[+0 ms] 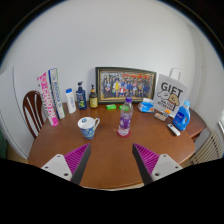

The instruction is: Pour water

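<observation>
On desk (100,160), L to R: chair (33,110) at far edge, cup (88,126), water bottle (125,120) at centre w/ framed photo (125,83) behind, "GIFT" bag (169,96). Hand-held gripper (110,158) open, holding nothing; pads (75,157) apart. Cup and bottle stand beyond fingers, bottle approx. btwn them.
</observation>
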`<state>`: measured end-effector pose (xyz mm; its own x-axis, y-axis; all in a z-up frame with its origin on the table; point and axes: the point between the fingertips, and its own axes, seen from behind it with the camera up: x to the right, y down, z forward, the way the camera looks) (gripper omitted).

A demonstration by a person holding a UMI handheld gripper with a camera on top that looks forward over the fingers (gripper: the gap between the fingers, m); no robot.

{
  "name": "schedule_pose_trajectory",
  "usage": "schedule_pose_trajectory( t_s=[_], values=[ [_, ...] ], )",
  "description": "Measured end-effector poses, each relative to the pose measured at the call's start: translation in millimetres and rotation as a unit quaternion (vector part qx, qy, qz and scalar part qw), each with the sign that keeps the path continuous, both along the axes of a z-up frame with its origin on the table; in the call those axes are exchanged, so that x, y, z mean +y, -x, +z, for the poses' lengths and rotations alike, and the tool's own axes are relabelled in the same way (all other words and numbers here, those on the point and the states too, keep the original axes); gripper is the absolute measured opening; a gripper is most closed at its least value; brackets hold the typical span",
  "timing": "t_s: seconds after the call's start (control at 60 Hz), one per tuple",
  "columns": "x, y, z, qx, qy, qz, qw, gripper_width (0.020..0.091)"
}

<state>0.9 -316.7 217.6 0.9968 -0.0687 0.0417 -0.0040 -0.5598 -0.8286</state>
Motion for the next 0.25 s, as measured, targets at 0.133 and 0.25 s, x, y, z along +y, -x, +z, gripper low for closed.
schedule_pose_trajectory(
  t_s=[0.133,0.25],
  values=[
    [-21,1,1,-0.003,-0.001,-0.007,1.000,0.0855],
    [-28,0,2,-0.006,0.002,-0.013,1.000,0.0853]
  ],
)
